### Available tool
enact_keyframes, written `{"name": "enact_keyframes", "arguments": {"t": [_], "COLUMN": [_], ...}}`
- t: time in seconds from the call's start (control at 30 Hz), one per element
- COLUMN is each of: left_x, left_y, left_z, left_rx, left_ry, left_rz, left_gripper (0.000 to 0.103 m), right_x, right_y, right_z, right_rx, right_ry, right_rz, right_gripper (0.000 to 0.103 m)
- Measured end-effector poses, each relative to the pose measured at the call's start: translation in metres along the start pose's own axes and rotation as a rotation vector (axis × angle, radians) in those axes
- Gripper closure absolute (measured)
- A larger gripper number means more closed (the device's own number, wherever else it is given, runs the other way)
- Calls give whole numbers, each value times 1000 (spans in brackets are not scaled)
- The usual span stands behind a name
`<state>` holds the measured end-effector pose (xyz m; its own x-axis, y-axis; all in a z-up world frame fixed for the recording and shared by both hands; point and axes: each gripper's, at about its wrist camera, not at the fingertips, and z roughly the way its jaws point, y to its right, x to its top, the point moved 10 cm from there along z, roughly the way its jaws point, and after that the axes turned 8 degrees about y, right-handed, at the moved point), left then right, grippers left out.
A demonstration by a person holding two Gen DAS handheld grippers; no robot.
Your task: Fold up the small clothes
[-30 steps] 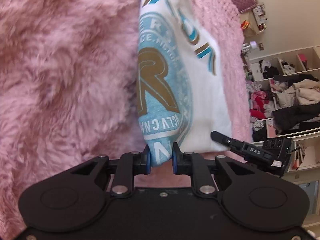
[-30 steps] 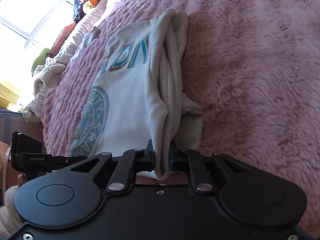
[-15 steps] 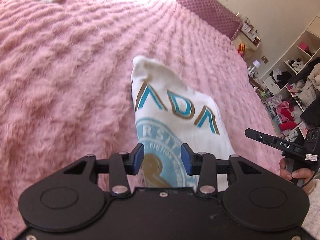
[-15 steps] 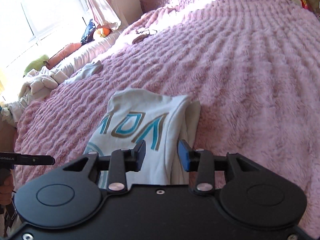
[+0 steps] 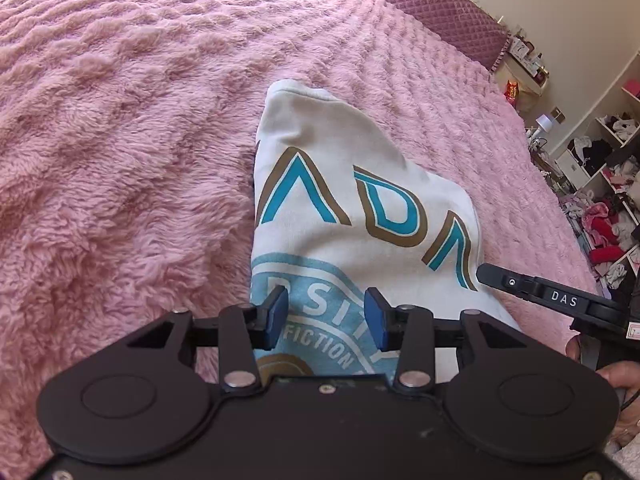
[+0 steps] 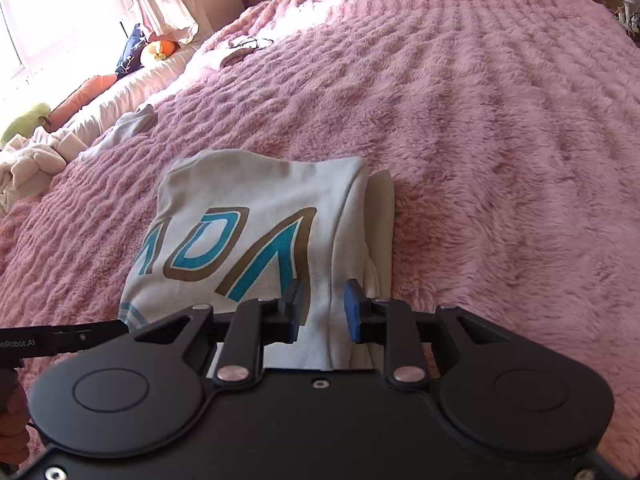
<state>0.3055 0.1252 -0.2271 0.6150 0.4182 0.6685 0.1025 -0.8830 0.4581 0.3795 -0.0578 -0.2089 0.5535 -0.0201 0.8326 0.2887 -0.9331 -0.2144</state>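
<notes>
Now my left gripper (image 5: 326, 316) and right gripper (image 6: 322, 308) both stand apart, empty | folded white printed cotton shirt (image 5: 352, 200) lies on fluffy pink blanket (image 5: 120, 160) | risk: loose right layers (image 6: 380, 208) may slide open if I bump them.

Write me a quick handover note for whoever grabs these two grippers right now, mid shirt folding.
Left gripper: open, holding nothing, above the shirt's printed crest.
Right gripper: open, holding nothing, above the shirt's right folded edge.
Shirt lies folded on the pink blanket, print up, an under-layer peeking out on the right.
Done: this shirt looks folded and let go.
Left: maybe tidy that edge; other clothes sit at the bed's far left.
</notes>
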Motion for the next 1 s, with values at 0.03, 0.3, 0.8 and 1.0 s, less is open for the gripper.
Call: {"name": "enact_keyframes", "arguments": {"t": [0.03,0.3,0.8,1.0], "left_x": [1,-64,-90,-113], "left_y": [5,30,47,69], "left_z": [-13,-69,-92,-159], "left_rx": [-17,-38,184,236], "left_ry": [7,-16,-69,-66], "left_rz": [-14,9,183,189], "left_gripper": [62,61,56,52], "right_x": [1,-58,-82,-86], "right_y": [-5,-21,-23,-42], "right_z": [-14,-85,-125,-182], "right_rx": [24,31,-70,-145], "right_ry": [15,-9,-97,-111], "right_rz": [-3,-67,-43,-39], "right_gripper": [81,80,56,46]}}
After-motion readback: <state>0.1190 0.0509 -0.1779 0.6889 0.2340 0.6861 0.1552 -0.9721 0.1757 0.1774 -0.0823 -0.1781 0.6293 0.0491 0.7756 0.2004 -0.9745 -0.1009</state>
